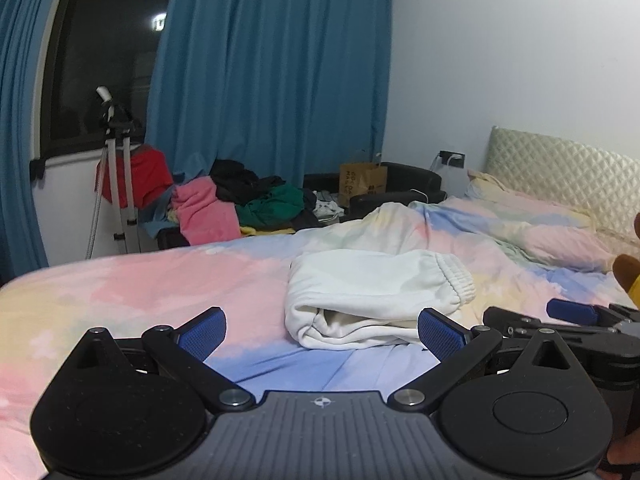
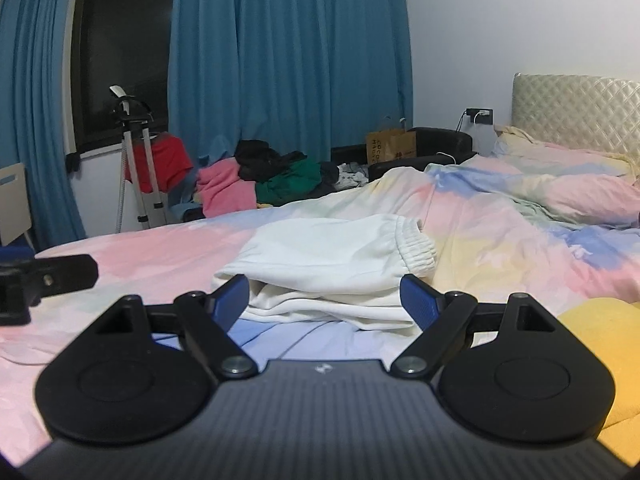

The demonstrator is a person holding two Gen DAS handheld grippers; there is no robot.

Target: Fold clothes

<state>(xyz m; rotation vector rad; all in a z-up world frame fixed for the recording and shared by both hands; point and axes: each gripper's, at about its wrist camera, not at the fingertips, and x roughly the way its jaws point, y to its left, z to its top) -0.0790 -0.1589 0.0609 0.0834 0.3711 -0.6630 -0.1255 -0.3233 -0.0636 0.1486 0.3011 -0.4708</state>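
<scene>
— What is being shown around the bed (image 1: 120,280)?

— A bedroom is being shown: blue curtains (image 1: 272,72), a dark window (image 1: 112,40), a tripod (image 1: 116,184) and a heap of clothes (image 1: 248,200) beyond the pastel bedcover.

— Where are the white trousers (image 1: 372,296) being seen?

— They are being seen folded in a stack on the cover — waistband to the right, just ahead of both tools.

— And the jaws?

— The left gripper (image 1: 322,330) is being held wide apart, nothing gripped. The right gripper (image 2: 326,300) is being held open too, its blue pads (image 2: 418,298) flanking the near edge of the stack, whether touching it cannot be told.
</scene>
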